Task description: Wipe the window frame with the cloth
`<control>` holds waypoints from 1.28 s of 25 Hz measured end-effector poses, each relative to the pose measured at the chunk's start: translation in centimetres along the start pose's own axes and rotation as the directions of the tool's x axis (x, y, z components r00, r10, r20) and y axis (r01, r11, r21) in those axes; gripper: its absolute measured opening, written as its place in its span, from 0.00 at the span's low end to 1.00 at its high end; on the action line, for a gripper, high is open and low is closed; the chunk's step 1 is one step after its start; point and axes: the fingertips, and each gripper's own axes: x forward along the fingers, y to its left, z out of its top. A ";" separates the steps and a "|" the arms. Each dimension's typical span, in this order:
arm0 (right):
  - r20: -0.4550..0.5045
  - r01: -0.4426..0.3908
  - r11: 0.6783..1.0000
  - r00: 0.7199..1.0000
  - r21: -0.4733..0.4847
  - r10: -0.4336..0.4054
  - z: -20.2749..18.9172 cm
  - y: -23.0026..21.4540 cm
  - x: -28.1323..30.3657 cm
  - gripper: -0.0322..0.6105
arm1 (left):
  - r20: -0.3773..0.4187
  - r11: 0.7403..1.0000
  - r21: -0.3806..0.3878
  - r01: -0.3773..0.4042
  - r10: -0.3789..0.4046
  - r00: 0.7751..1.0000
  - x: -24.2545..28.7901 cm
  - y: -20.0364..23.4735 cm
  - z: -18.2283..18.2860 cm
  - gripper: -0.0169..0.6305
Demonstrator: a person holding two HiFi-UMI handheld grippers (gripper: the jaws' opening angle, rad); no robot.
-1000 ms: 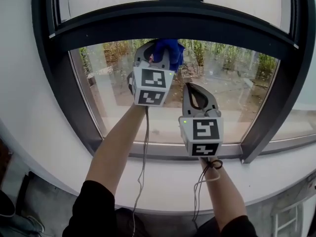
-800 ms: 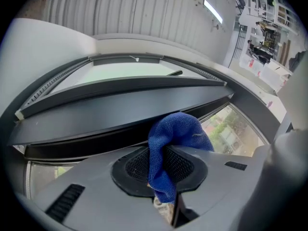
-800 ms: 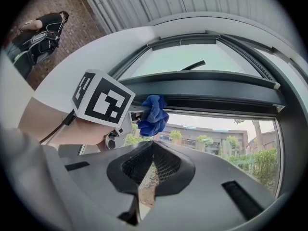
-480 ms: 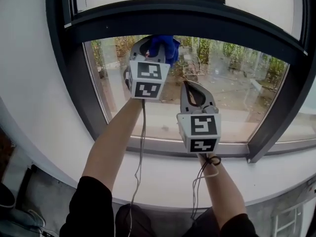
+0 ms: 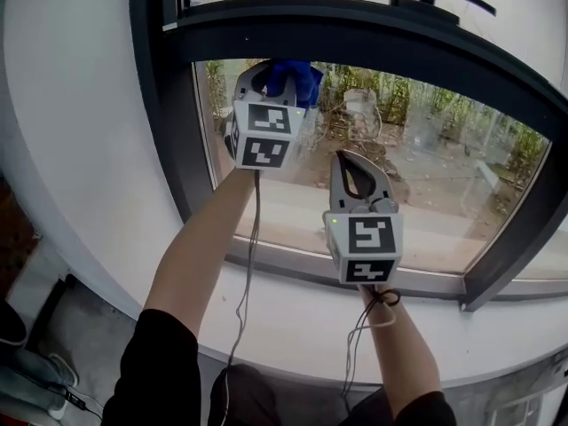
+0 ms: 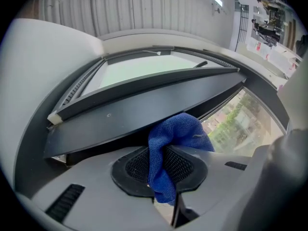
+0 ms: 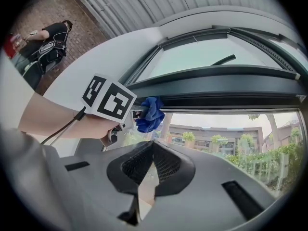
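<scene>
Blue cloth, crumpled and bunched, pinched between left gripper jaws, at lower edge of dark window frame crossbar, far left, right gripper jaws pressed together, empty, nearer, right.

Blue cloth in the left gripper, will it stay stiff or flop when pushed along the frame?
Probably floppy: the blue cloth bunches and droops where the left gripper pinches it. Likely light, since that pinch alone holds it up. Its nubby weave should drag rather than slide on the window frame.
</scene>
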 end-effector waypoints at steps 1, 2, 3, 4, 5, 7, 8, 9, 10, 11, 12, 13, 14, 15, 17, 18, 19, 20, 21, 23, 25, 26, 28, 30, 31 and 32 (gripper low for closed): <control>-0.001 -0.002 1.000 1.000 -0.001 0.002 -0.1 0.2 0.0 0.06 | -0.008 1.000 -0.002 -0.011 0.011 1.000 -0.2 0.7 -0.4 0.12; -0.002 -0.004 1.000 1.000 -0.002 0.004 -0.2 0.4 0.1 0.06 | -0.016 1.000 -0.003 -0.022 0.022 1.000 -0.3 1.3 -0.7 0.12; -0.003 -0.005 1.000 1.000 -0.001 0.005 -0.2 0.5 0.3 0.06 | -0.024 0.999 -0.004 -0.032 0.032 0.999 -0.4 1.9 -0.9 0.12; -0.003 -0.007 1.000 1.000 0.000 0.007 -0.2 0.6 0.6 0.06 | -0.031 0.999 -0.006 -0.043 0.043 0.999 -0.5 2.3 -1.1 0.12; 0.000 -0.013 1.000 1.000 0.001 0.013 -0.1 0.8 1.0 0.06 | -0.037 0.999 -0.008 -0.053 0.052 0.998 -0.6 2.7 -1.3 0.12; 0.011 -0.038 0.999 0.999 0.005 0.038 0.3 1.8 2.3 0.06 | -0.050 0.997 -0.008 -0.071 0.071 0.996 -0.8 3.4 -1.7 0.12; 0.020 -0.055 0.998 0.998 0.014 0.055 0.6 2.5 2.9 0.06 | -0.059 0.997 -0.009 -0.082 0.082 0.995 -0.9 3.9 -2.0 0.12; 0.027 -0.073 0.997 0.997 0.029 0.072 0.9 3.2 3.6 0.06 | -0.069 0.995 -0.011 -0.096 0.095 0.993 -1.2 4.6 -2.4 0.12; 0.030 -0.090 0.995 0.996 0.049 0.089 1.1 3.9 4.3 0.06 | -0.079 0.994 -0.014 -0.112 0.111 0.991 -1.4 5.4 -2.8 0.12; 0.032 -0.105 0.992 0.994 0.072 0.103 1.2 4.6 5.0 0.06 | -0.089 0.991 -0.014 -0.131 0.129 0.988 -1.7 6.3 -3.3 0.12; 0.032 -0.117 0.989 0.993 0.091 0.114 1.3 5.2 5.6 0.06 | -0.099 0.989 -0.011 -0.151 0.149 0.984 -1.9 7.3 -3.7 0.12; 0.032 -0.125 0.987 0.992 0.102 0.123 1.3 5.7 6.2 0.06 | -0.111 0.985 -0.007 -0.173 0.171 0.979 -2.2 8.2 -4.3 0.12; 0.036 -0.135 0.986 0.991 0.103 0.132 1.4 6.5 6.7 0.06 | -0.125 0.980 -0.005 -0.197 0.194 0.973 -2.5 9.2 -4.8 0.12; 0.041 -0.146 0.985 0.989 0.094 0.143 1.4 7.3 7.2 0.06 | -0.141 0.975 -0.008 -0.221 0.218 0.966 -2.8 10.3 -5.5 0.12; 0.048 -0.175 0.982 0.984 0.070 0.172 1.6 9.2 8.1 0.06 | -0.173 0.964 -0.024 -0.264 0.256 0.951 -3.4 12.1 -6.7 0.12; 0.049 -0.190 0.980 0.981 0.063 0.188 1.6 10.0 8.5 0.06 | -0.185 0.960 -0.035 -0.278 0.268 0.946 -3.6 12.8 -7.1 0.12; 0.051 -0.205 0.977 0.978 0.061 0.202 1.6 10.7 8.8 0.06 | -0.193 0.957 -0.042 -0.288 0.275 0.942 -3.7 13.1 -7.3 0.11; 0.054 -0.217 0.974 0.975 0.062 0.214 1.6 11.3 9.2 0.06 | -0.201 0.953 -0.046 -0.299 0.284 0.938 -3.8 13.4 -7.4 0.11; 0.058 -0.227 0.972 0.973 0.066 0.224 1.7 11.7 9.5 0.06 | -0.211 0.947 -0.046 -0.317 0.301 0.930 -3.9 13.6 -7.5 0.11; 0.068 -0.240 0.968 0.970 0.079 0.235 2.1 12.3 9.9 0.06 | -0.243 0.922 -0.065 -0.382 0.356 0.902 -4.1 14.3 -7.8 0.11; 0.076 -0.247 0.965 0.968 0.090 0.240 2.3 12.6 10.1 0.06 | -0.279 0.884 -0.115 -0.453 0.409 0.869 -4.4 15.2 -8.4 0.11; 0.080 -0.249 0.964 0.967 0.090 0.242 2.4 12.7 10.2 0.06 | -0.296 0.864 -0.145 -0.483 0.428 0.854 -4.6 15.6 -8.7 0.11; 0.088 -0.252 0.964 0.966 0.090 0.244 2.4 12.8 10.3 0.06 | -0.327 0.823 -0.202 -0.530 0.454 0.829 -4.9 16.1 -9.2 0.11; 0.092 -0.253 0.962 0.965 0.102 0.244 2.3 12.7 10.5 0.06 | -0.355 0.784 -0.255 -0.566 0.468 0.809 -5.1 16.3 -9.5 0.11; 0.091 -0.254 0.961 0.965 0.109 0.245 2.2 12.7 10.6 0.06 | -0.365 0.767 -0.281 -0.577 0.471 0.803 -5.1 16.4 -9.6 0.11; 0.089 -0.258 0.960 0.964 0.112 0.249 2.1 12.8 10.8 0.06 | -0.374 0.753 -0.301 -0.585 0.472 0.799 -5.1 16.4 -9.7 0.11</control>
